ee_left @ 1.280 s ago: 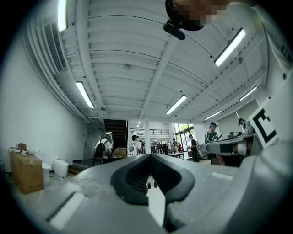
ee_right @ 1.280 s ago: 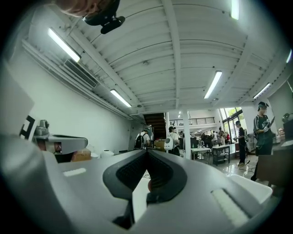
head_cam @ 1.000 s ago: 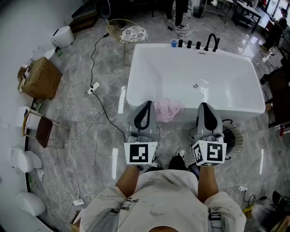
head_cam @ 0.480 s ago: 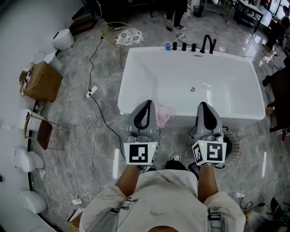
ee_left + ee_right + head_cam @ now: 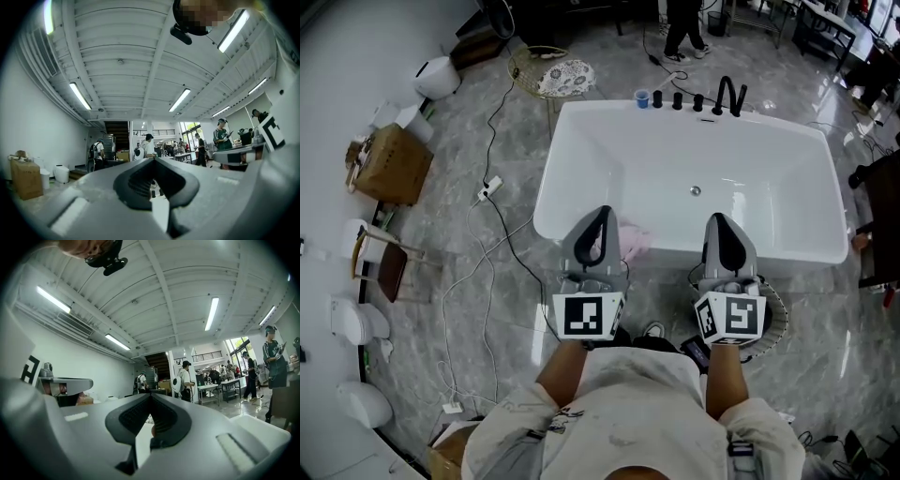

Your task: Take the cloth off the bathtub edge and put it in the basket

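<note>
Two grippers reach forward side by side in the lower middle of the head view, the left gripper (image 5: 601, 214) and the right gripper (image 5: 719, 219). Both are roughly level and aimed at the near rim of the white bathtub (image 5: 787, 246). Each one's own view shows its jaws brought together at the tips with nothing between them, so both tongs are closed and empty. The pink cloth (image 5: 630, 241) lies bunched over the tub's near rim, left of centre in the frame. The left gripper's tip overlaps its left part, and whether they touch cannot be told from above. The right gripper is well to the right of the cloth. The basket (image 5: 776, 312), a round wire one, stands on the grey marble floor (image 5: 834, 309) just outside the tub. It sits lower right of centre, mostly hidden beneath the right gripper. At the tub's far end, near the top of the frame, stand a black faucet (image 5: 731, 94) and a small blue cup (image 5: 642, 97). Towards the left edge sits a cardboard box (image 5: 389, 164), and nearer the tub a white power strip (image 5: 493, 184) lies among trailing cables. Both gripper views look out to a bright hall with ceiling strip lights (image 5: 180, 99) and several people (image 5: 149, 146) standing far off
</note>
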`<state>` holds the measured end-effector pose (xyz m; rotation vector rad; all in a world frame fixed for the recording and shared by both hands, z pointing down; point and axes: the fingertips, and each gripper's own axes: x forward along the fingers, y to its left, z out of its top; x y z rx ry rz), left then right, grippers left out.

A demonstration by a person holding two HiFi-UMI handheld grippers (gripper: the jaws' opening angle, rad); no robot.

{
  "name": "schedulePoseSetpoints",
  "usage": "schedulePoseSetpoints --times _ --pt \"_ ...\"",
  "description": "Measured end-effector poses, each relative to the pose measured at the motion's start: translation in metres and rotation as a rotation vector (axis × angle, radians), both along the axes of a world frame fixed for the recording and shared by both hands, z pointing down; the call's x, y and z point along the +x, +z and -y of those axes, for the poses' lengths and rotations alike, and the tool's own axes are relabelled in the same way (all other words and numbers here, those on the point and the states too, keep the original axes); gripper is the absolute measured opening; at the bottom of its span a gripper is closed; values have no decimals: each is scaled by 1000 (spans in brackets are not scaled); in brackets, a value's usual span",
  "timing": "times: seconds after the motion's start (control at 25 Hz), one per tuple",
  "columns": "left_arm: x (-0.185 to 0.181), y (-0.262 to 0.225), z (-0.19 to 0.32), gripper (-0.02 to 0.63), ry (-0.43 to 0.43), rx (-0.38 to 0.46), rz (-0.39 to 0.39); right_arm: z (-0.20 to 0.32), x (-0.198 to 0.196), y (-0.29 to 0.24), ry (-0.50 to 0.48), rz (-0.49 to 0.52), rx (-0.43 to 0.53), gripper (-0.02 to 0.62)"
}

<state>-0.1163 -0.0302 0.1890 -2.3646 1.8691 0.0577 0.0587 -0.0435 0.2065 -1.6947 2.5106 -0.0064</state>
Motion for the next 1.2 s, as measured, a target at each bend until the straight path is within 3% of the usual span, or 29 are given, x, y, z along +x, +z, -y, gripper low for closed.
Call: schedulePoseSetpoints --times 0.4,0.64,0.92,1.08,1.2 --pt "-31 8 44 2 -33 -11 0 50 -30 10 -24 -20 -17 3" --pt "-71 10 81 2 -45 13 24 92 -73 12 -41 -45 -23 3" --pt "-115 36 116 2 -69 -45 13 129 -126 34 -90 -85 -74 3" --pt "-133 54 125 2 -78 -78 -35 142 -150 54 -120 -100 -119 3" --pt "-142 64 134 2 -67 -78 -10 153 -166 68 -137 -116 -143 3"
